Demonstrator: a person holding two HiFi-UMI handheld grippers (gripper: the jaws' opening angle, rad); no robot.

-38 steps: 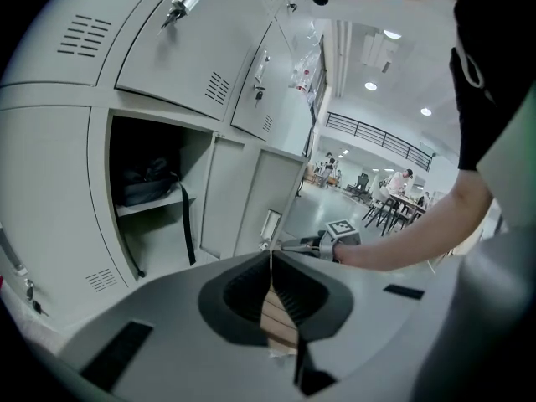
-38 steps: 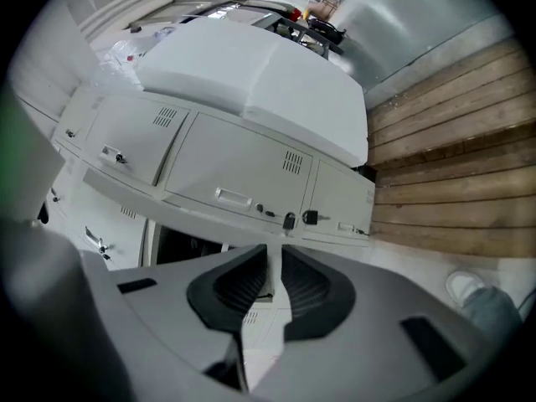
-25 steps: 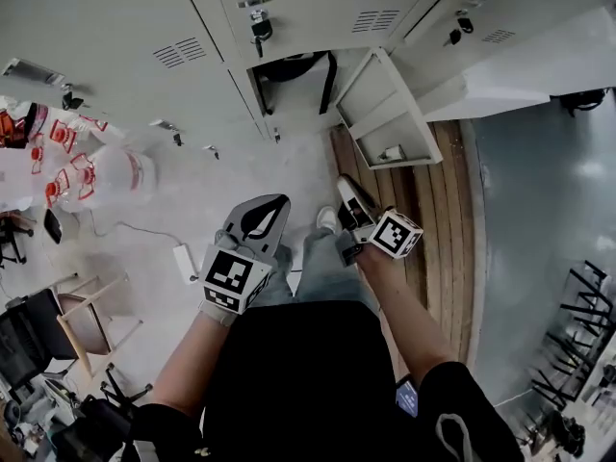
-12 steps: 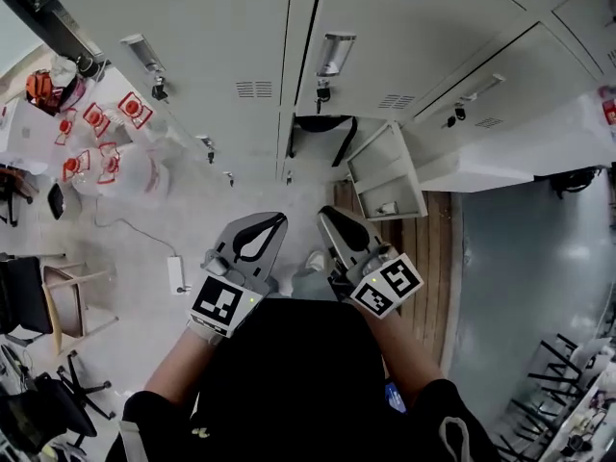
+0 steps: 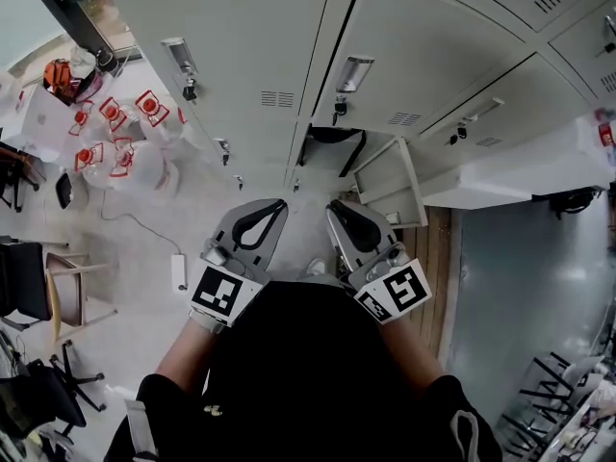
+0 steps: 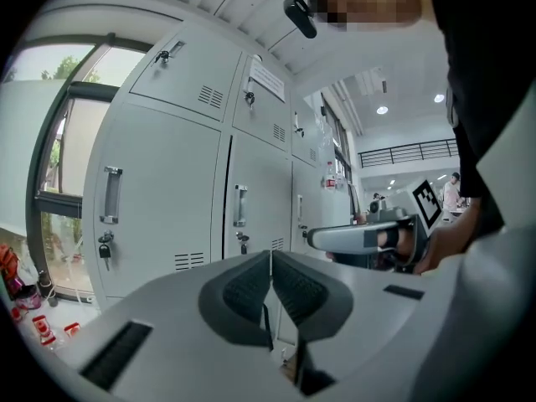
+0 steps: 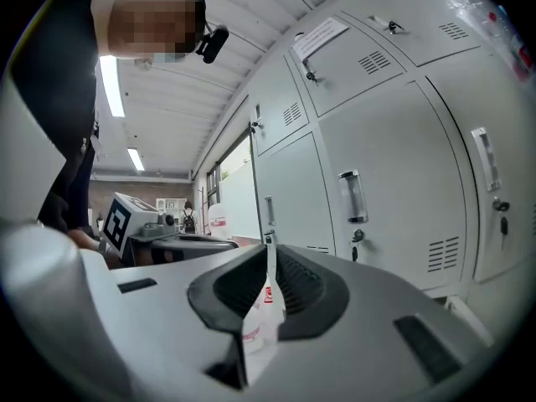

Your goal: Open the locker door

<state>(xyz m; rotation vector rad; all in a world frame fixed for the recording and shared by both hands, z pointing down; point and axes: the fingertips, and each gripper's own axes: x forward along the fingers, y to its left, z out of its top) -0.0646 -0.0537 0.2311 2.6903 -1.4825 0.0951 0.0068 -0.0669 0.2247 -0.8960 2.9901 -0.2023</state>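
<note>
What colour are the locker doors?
The locker doors are pale grey, clearest in the left gripper view.

A wooden chair (image 5: 77, 285) stands at left on the pale floor (image 5: 154, 320), a white corded box (image 5: 179, 271) lies near it, and clear bags with red print (image 5: 125, 147) sit near the window (image 5: 104, 19)

floor: pale speckled floor (image 5: 154, 229) below me, wooden planks (image 5: 445, 263) and a grey-blue sheet (image 5: 525, 287) to my right | furniture: grey lockers (image 5: 250, 37) ahead, wooden chair (image 5: 75, 289) and black chair (image 5: 19, 279) on my left | window (image 6: 59, 166): tall, dark-framed, trees outside | light: ceiling strip lamps (image 7: 111, 86) lit
</note>
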